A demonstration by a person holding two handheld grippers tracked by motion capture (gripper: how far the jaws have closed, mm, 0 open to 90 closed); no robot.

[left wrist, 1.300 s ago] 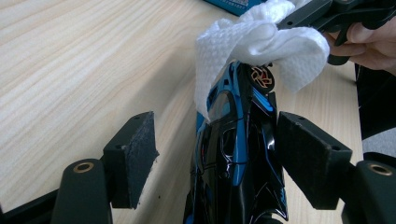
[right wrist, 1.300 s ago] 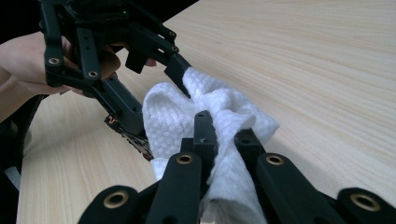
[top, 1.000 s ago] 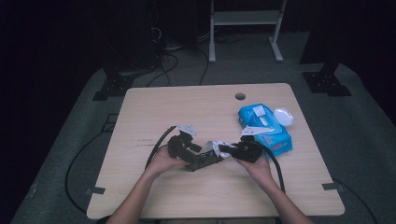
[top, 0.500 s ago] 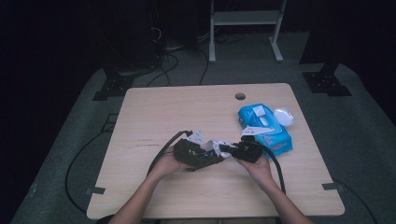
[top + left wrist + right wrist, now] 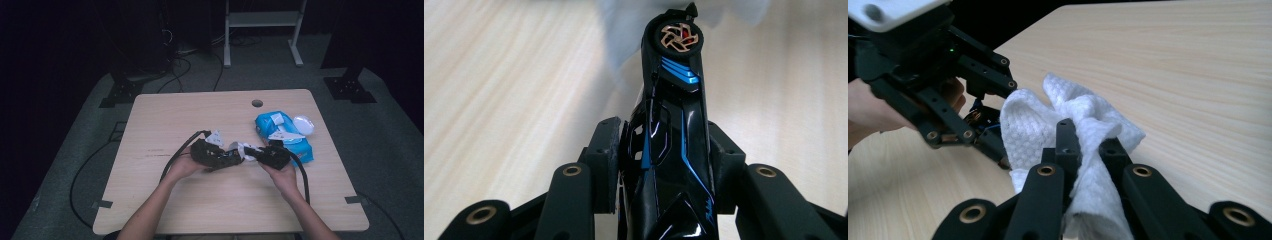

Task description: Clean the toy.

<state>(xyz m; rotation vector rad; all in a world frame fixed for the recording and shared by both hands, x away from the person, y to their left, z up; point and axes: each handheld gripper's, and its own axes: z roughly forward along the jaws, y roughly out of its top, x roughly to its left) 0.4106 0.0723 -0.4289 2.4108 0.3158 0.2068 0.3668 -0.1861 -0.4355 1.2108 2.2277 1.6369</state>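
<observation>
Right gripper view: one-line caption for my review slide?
Right gripper clamps a white wipe beside the left gripper over the wooden table.

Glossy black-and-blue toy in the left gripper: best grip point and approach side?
Grip the glossy black-and-blue toy across its narrow mid-body, jaws coming from the tail end with pads on the two flat flanks, as the left gripper holds it. The body is slim and long there, while the round copper-coloured fan end juts out free, probably toward the white textured wipe in the right gripper.
</observation>
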